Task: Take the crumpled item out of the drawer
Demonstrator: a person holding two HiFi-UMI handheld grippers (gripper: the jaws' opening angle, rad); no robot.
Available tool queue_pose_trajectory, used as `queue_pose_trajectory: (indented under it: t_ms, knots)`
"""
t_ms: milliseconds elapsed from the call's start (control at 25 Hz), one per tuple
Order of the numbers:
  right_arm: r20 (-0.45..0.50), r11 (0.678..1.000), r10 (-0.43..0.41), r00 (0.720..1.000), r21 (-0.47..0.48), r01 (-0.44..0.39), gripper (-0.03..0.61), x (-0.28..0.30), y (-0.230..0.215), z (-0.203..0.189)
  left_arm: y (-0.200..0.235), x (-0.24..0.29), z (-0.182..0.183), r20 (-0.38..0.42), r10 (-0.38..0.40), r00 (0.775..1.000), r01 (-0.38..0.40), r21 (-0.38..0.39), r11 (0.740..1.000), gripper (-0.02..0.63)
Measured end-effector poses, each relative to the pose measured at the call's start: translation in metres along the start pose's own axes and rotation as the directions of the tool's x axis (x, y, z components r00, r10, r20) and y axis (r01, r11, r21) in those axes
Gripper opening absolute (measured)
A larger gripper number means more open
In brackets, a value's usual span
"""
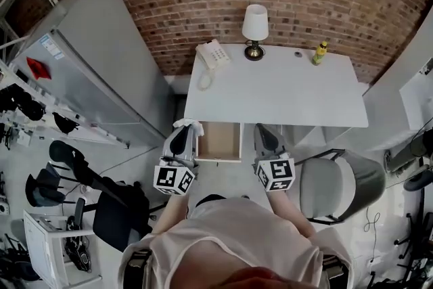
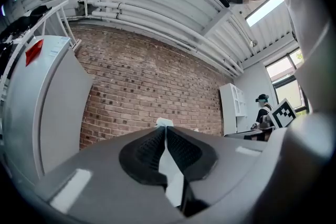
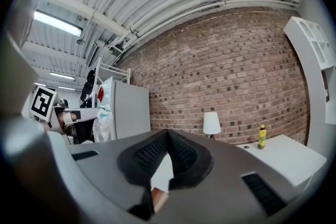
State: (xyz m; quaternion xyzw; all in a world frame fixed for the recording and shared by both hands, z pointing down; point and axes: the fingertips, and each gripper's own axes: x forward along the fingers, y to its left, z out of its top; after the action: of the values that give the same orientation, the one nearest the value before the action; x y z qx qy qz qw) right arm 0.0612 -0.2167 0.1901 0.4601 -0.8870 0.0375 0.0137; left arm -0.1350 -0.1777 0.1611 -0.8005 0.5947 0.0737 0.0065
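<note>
The drawer (image 1: 220,140) stands pulled out from under the white desk (image 1: 284,95), and its wooden bottom shows bare. My left gripper (image 1: 184,129) hangs just left of the drawer, shut on a white crumpled item (image 1: 189,124). A small white tuft of that crumpled item (image 2: 164,123) pokes out past the closed tips of the left gripper (image 2: 164,131). My right gripper (image 1: 264,132) hovers at the drawer's right side. In its own view the right gripper (image 3: 168,135) is shut with nothing between the pads. That view also shows the crumpled item (image 3: 103,115) at far left.
On the desk stand a white lamp (image 1: 255,24), a white telephone (image 1: 212,54) and a yellow bottle (image 1: 319,52). A grey chair (image 1: 338,186) sits at lower right. A tall grey cabinet (image 1: 95,71) and a black chair (image 1: 115,206) fill the left.
</note>
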Motion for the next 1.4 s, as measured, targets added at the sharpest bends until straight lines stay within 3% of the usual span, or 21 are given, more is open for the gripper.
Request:
queue_pose_trajectory:
  t_ms: [320,720,1400]
  knots:
    - [-0.013,1.000,-0.007,1.000,0.004,0.007,0.006,0.017,-0.004,-0.001,0.012,0.010,-0.008,-0.016,-0.016,1.000,0.015,-0.016,1.000,0.023]
    - [-0.022,0.998,-0.044,0.999,-0.036,0.043,0.006,0.042,0.009,0.004,0.026,0.031,-0.014,-0.033,-0.117,0.993,0.117,-0.012,0.993,0.023]
    - [-0.030,0.998,-0.061,0.998,-0.028,0.061,0.006,0.050,0.018,0.002,0.046,0.016,-0.021,-0.040,-0.097,0.995,0.096,-0.026,0.995,0.023]
